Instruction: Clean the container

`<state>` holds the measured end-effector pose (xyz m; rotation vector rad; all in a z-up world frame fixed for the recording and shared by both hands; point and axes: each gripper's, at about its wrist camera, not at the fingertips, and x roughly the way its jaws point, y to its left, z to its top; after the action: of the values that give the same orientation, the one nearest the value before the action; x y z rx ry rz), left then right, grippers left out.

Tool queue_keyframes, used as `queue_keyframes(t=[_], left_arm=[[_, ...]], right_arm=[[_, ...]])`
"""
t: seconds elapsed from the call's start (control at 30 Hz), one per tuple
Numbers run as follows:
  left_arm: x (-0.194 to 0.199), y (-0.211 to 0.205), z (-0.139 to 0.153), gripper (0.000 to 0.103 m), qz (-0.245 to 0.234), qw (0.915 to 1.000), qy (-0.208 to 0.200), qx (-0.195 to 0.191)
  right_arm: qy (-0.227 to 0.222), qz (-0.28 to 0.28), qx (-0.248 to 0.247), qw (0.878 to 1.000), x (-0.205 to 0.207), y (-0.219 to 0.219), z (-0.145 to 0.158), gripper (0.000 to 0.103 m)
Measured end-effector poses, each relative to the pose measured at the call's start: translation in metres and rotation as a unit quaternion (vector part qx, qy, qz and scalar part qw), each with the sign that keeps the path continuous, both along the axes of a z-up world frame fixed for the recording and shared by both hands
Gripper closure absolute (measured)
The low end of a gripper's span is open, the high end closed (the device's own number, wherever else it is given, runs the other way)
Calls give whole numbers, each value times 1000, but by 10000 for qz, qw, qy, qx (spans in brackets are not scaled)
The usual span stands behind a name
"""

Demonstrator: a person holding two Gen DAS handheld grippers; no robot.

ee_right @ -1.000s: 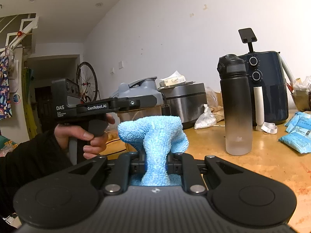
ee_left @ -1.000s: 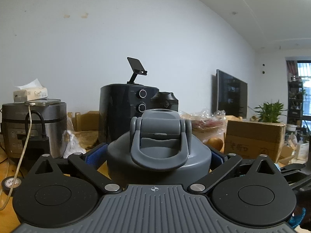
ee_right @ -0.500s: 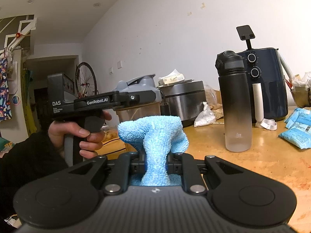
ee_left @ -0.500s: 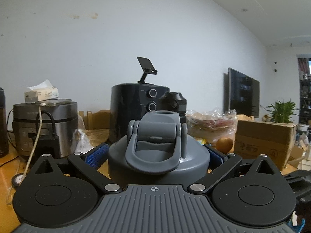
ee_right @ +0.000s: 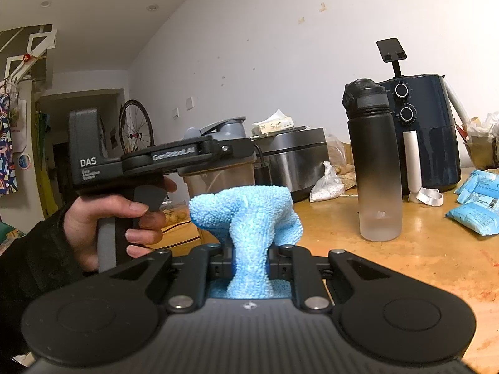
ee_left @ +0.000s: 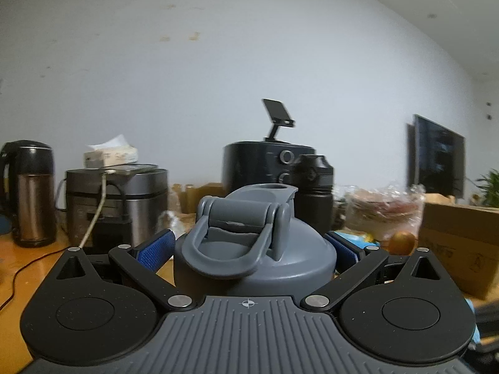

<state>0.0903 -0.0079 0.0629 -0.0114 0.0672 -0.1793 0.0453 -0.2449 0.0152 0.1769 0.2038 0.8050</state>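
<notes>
On the wooden bench a black bottle stands just before a dark air fryer. A steel cooker carries a tissue box. Blue packets lie far right; a kettle stands far left.

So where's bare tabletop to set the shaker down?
Bare wood lies in front of the black bottle, running right toward the blue packets. Along the wall it is crowded: rice cooker, white bag, air fryer. The shaker sits in the left tongs.
</notes>
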Motion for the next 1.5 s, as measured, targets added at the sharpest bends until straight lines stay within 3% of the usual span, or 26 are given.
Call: queue_keyframes(t=[0.37, 0.73, 1.33, 1.5], left_arm=[[4, -24, 0, 0, 983, 9950, 161, 33], [0, -45, 0, 0, 1678, 9858, 9, 95], [-4, -65, 4, 0, 2191, 9756, 19, 160], [0, -57, 5, 0, 2149, 9765, 43, 139]], right_arm=[[45, 20, -1, 10000, 0, 1, -2, 93], [94, 3, 34, 9999, 2, -1, -4, 93], [150, 8, 45, 9999, 3, -1, -6, 92], [161, 11, 44, 9999, 5, -1, -6, 92]])
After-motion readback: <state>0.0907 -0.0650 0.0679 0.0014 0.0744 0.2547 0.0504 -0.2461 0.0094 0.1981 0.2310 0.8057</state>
